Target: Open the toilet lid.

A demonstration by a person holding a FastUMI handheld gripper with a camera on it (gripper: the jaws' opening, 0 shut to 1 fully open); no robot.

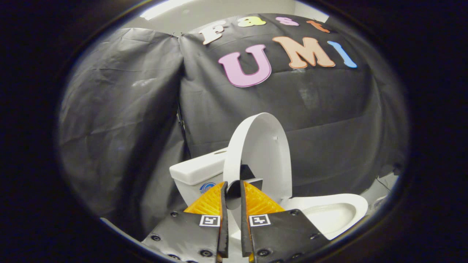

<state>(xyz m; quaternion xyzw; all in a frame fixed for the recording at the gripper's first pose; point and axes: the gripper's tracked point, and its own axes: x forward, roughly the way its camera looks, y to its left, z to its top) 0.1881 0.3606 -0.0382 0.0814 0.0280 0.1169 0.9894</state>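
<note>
Gripper view looks forward along the two fingers at a white toilet standing against the black cloth wall [120, 120] of the booth. The toilet lid [268, 157] is raised, standing close to upright with its curved edge toward the camera, just beyond the fingertips. The gripper [233, 188] has its fingers close together with a narrow gap between them, and the near edge of the lid runs down into that gap; whether both fingers actually press on it I cannot tell. To the left of the lid and farther back sits the tank [199, 170], its flat top catching light. To the right, near the fingers, the seat [356, 204] and the open bowl [329, 217] lie exposed. A pale wall strip [204, 9] shows above the cloth.
</note>
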